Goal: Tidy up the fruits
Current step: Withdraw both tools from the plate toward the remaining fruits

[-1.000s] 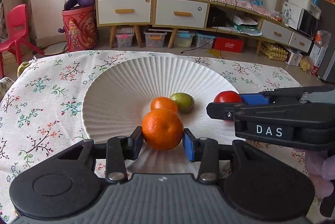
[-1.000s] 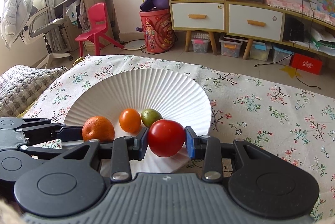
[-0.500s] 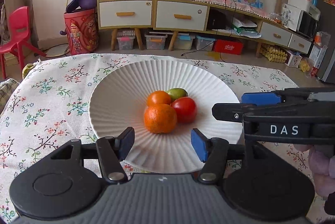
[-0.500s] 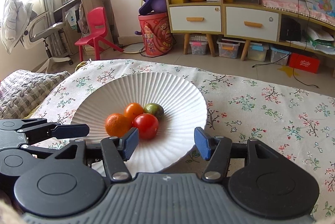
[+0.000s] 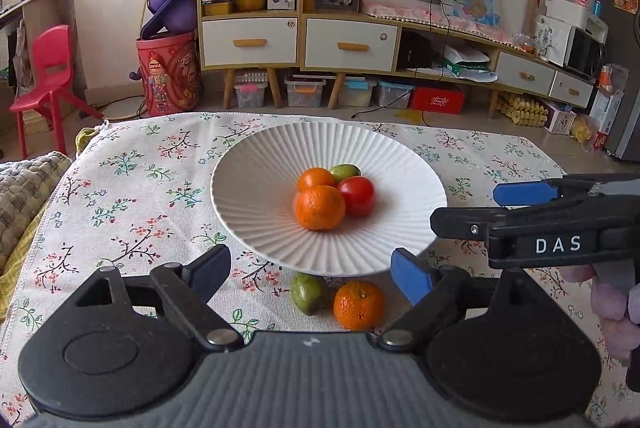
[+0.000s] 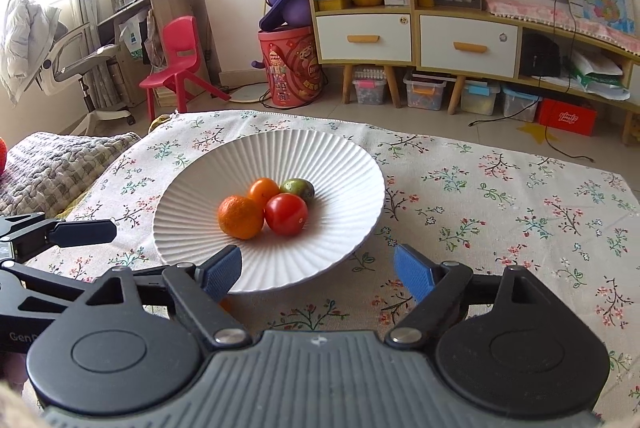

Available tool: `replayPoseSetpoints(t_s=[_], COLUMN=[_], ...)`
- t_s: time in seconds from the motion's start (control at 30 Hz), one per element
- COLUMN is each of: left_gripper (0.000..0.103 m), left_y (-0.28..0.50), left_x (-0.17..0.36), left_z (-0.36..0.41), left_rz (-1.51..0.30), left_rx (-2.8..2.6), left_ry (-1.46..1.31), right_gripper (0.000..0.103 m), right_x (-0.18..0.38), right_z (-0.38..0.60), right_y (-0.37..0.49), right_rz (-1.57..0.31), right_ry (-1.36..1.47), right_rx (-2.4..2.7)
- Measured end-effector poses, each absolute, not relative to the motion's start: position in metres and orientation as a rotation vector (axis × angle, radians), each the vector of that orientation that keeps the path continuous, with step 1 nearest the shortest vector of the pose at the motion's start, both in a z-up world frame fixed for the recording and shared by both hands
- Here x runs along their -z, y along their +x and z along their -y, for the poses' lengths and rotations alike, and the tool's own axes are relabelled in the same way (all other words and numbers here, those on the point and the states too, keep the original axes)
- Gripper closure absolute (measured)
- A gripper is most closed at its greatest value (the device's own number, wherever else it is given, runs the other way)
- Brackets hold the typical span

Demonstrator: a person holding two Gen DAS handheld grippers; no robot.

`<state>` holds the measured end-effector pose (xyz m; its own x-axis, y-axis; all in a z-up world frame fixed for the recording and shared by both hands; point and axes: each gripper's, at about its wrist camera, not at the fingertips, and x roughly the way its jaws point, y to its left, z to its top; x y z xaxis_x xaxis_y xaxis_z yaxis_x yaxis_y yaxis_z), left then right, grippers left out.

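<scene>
Fruits: four sit clustered in the white ridged plate (image 5: 256, 188): mandarin (image 5: 319, 207), smaller orange (image 5: 315, 178), tomato (image 5: 357, 194), green fruit (image 5: 345, 170), all ahead of both grippers. Left gripper (image 5: 310, 270) and right gripper (image 6: 318, 268) are spread, jaws opening, pinching nothing. Another green fruit (image 5: 309, 293) and another mandarin (image 5: 359, 305) lie on the floral tablecloth (image 5: 132, 196) under the plate's near rim.

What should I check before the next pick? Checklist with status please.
1. Left gripper empty, jaws opening: ok.
2. Right gripper empty, jaws opening: ok.
3. Four fruits settled in plate, including tomato: ok.
4. Fruit left on the cloth: green fruit and orange, in front of the plate: not ok.
5. Both loose fruits visible from the right wrist view: not ok, only an orange sliver shows.
6. Grippers apart from each other: ok.
</scene>
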<state>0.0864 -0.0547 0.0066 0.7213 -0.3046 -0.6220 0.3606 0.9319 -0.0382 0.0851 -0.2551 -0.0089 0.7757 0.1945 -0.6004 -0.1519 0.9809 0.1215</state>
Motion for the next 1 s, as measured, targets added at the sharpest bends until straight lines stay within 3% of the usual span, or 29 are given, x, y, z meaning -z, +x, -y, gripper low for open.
replayPoseSetpoints(t_s=[0.27, 0.6, 1.0], left_gripper=[0.011, 0.011, 0.011], left_y=[0.076, 0.056, 0.039], left_x=[-0.001, 0.014, 0.037], left_z=[0.037, 0.025, 0.019], left_rz=[-0.686, -0.694, -0.739], left_rx=[0.332, 0.291, 0.292], left_ry=[0.06, 0.102, 0.109], right_gripper=[0.007, 0.0, 0.0], right_x=[0.017, 0.026, 0.048], right_z=[0.252, 0.251, 0.243], right_y=[0.064, 0.049, 0.035], right_rz=[-0.669, -0.684, -0.725], right_ry=[0.057, 0.049, 0.008], right_rx=[-0.183, -0.151, -0.15])
